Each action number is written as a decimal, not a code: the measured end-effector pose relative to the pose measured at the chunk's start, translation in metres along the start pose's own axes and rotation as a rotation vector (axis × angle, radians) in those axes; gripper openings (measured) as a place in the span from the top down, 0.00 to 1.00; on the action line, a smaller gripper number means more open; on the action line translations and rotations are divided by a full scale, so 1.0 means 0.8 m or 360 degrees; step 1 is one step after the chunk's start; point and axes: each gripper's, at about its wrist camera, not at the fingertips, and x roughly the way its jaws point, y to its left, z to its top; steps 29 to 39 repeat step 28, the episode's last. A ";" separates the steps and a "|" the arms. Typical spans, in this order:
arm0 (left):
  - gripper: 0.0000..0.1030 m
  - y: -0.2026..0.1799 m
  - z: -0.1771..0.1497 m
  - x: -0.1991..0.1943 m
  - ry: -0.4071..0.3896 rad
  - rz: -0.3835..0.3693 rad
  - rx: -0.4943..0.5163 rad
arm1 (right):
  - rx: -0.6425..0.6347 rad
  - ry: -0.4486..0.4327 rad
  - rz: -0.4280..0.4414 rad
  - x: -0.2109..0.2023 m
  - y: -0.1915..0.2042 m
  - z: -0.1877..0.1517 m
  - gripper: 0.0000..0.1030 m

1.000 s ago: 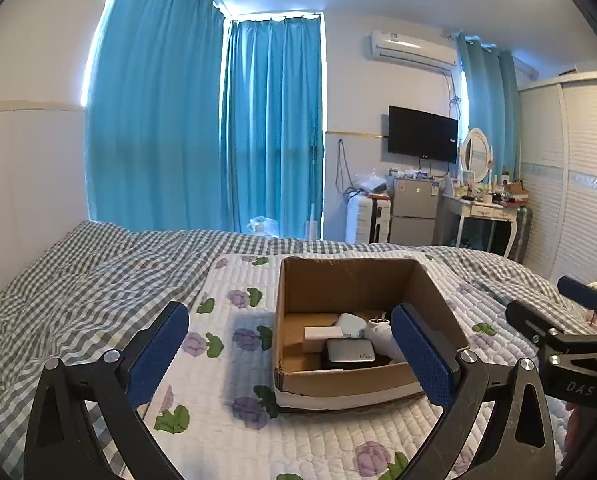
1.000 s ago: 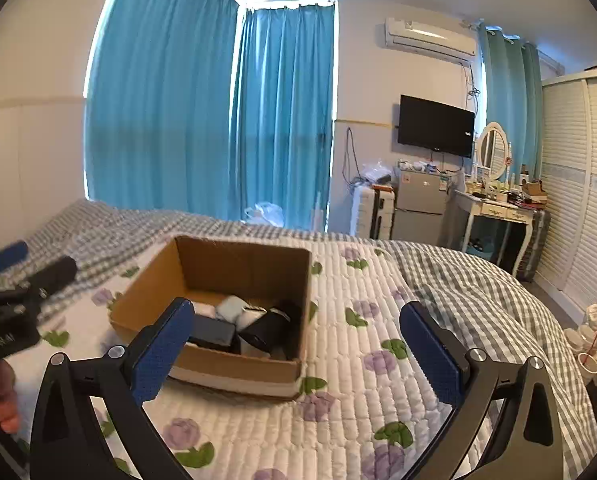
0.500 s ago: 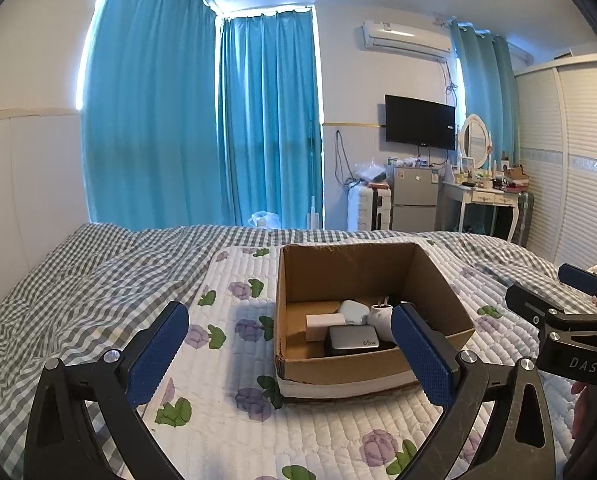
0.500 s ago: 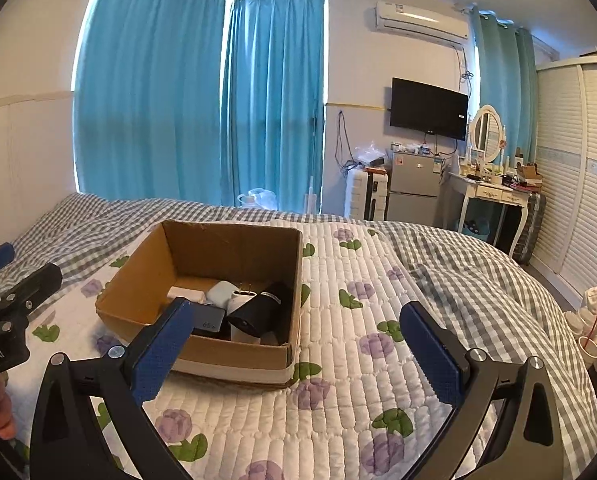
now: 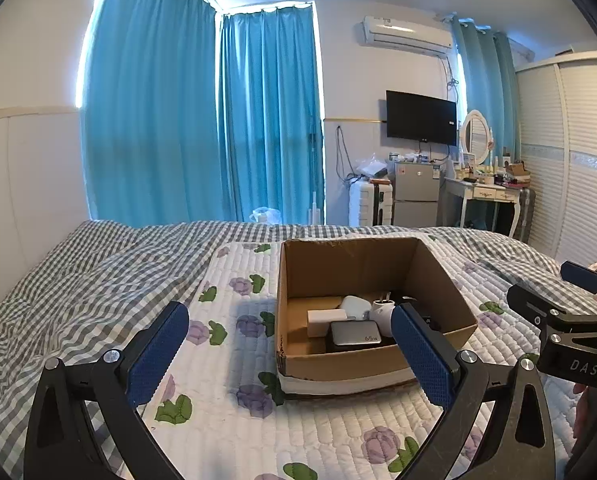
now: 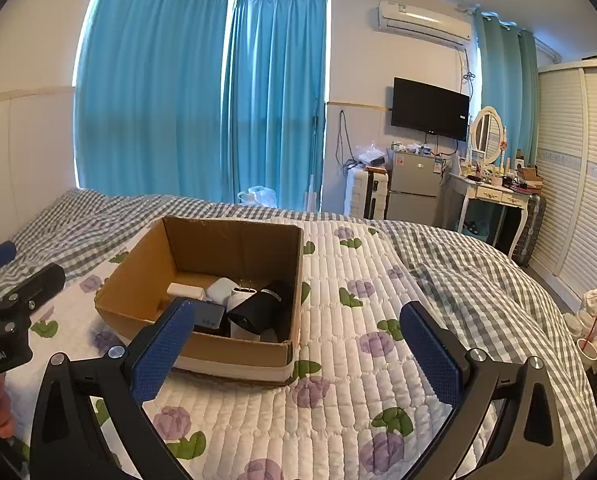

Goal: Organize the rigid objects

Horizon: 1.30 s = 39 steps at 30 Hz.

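On quilt, cardboard box holds chargers, partly hidden; left gripper, right gripper fingers spread, empty.

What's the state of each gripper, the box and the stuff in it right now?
left gripper: open, empty, held above the quilt.
right gripper: open, empty.
cardboard box: open-topped, resting on the floral quilt.
grey 65W charger: lying flat in the box.
white plug adapter: in the box, prongs up.
black cylindrical item: in the box, lying on its side.
TV: off.
curtains: drawn shut.
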 end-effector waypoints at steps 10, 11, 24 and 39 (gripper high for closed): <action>0.00 -0.004 -0.002 0.001 0.0009 0.0017 0.0036 | -0.0012 0.0019 -0.0011 0.001 -0.001 -0.002 0.00; 0.00 -0.005 -0.002 0.002 0.0014 0.0016 0.0039 | -0.0013 0.0020 -0.0011 0.001 -0.001 -0.003 0.00; 0.00 -0.006 -0.003 0.003 0.0030 -0.0002 0.0052 | -0.0022 0.0042 -0.0012 0.004 0.000 -0.005 0.00; 0.00 -0.004 -0.004 0.006 0.0048 -0.0017 0.0036 | -0.0028 0.0048 -0.0014 0.005 0.001 -0.006 0.00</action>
